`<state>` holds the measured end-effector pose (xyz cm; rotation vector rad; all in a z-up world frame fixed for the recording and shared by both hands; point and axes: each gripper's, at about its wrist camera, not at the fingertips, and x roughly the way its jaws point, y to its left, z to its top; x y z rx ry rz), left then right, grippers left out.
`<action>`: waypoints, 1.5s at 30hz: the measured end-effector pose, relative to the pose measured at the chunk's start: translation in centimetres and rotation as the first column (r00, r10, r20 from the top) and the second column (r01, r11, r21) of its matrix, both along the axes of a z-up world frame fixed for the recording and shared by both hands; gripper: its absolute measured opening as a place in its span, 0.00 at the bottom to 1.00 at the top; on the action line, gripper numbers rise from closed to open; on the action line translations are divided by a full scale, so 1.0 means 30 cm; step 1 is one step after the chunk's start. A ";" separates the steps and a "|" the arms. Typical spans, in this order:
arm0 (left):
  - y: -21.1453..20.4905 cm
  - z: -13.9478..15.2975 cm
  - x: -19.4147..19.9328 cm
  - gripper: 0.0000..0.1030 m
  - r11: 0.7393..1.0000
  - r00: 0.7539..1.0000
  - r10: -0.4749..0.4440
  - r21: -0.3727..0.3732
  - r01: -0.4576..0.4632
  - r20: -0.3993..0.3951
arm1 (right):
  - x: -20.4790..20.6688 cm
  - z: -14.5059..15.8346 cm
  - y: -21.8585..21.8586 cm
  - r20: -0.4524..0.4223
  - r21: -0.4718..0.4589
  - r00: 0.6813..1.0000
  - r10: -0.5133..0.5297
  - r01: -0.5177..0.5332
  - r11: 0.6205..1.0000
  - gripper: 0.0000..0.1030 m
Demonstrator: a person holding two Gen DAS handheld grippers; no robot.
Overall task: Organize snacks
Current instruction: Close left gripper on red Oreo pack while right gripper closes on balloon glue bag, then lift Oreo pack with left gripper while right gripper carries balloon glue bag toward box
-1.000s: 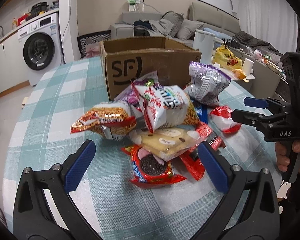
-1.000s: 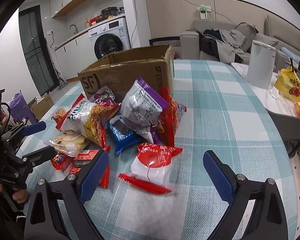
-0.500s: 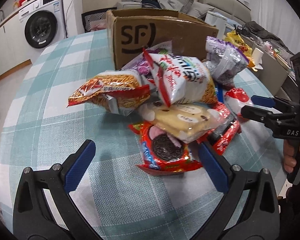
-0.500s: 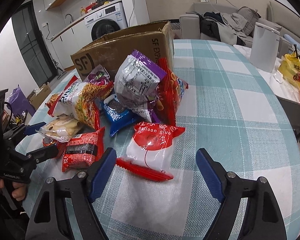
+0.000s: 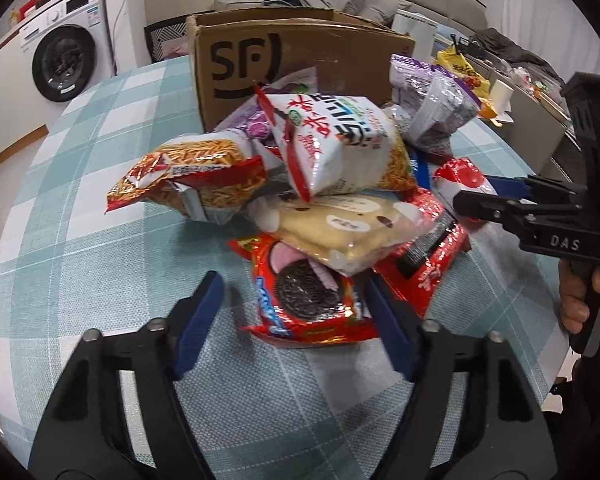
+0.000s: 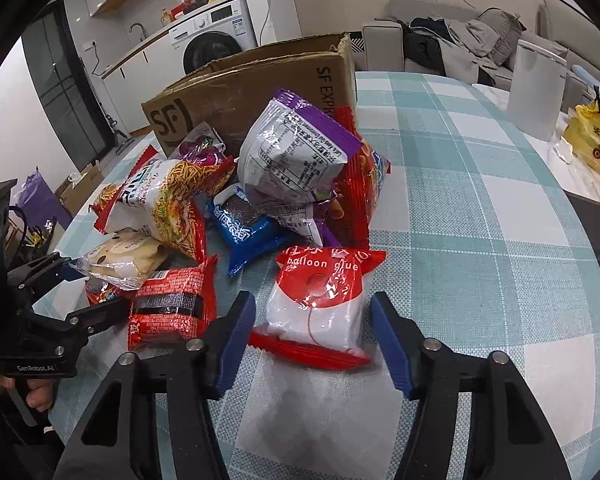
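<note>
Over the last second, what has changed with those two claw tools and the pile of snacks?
Both grippers moved in toward the pile and narrowed their fingers. The left gripper now brackets the red cookie packet; the right gripper brackets the balloon glue packet. Neither is clamped yet, and nothing has been lifted. The snack pile and the cardboard box stayed where they were.

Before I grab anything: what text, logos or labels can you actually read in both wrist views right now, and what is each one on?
"SF" logo: front of the cardboard box.
"SF EXP...", cut off: the box's side panel.
"balloon glue": red-and-white packet between the right gripper fingers.
"DAS": right gripper's body, seen from the left wrist.
"GenRobot.AI": left gripper body, seen from the right wrist.
Chinese print on the noodle bag and the purple-edged bag: too small to read.
</note>
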<state>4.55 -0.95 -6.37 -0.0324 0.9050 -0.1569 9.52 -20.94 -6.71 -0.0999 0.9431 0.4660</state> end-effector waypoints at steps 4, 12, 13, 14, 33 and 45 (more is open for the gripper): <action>-0.006 0.004 -0.004 0.48 1.000 1.000 -0.007 -0.001 0.007 0.004 | -0.005 0.003 -0.001 -0.002 0.007 1.000 0.001 -0.001 1.000 0.48; 0.010 0.013 -0.015 0.40 0.999 1.000 -0.020 -0.040 0.021 0.011 | -0.014 0.019 -0.008 0.003 0.048 1.000 0.019 -0.020 0.999 0.43; 0.008 0.012 -0.018 0.40 0.999 1.000 -0.022 -0.041 0.023 0.013 | -0.016 0.021 -0.008 0.004 0.052 1.000 0.021 -0.021 0.998 0.43; 0.008 0.013 -0.021 0.40 0.999 1.000 -0.026 -0.042 0.027 0.014 | -0.018 0.024 -0.007 0.006 0.055 1.000 0.024 -0.024 0.998 0.43; 0.012 0.092 -0.095 0.40 0.989 0.993 -0.076 -0.123 0.087 0.089 | -0.066 0.095 0.010 0.080 0.136 0.993 0.084 -0.095 0.986 0.43; 0.000 0.189 -0.145 0.40 0.985 0.982 -0.085 -0.132 0.108 0.169 | -0.108 0.148 0.026 0.127 0.173 0.986 0.112 -0.133 0.976 0.43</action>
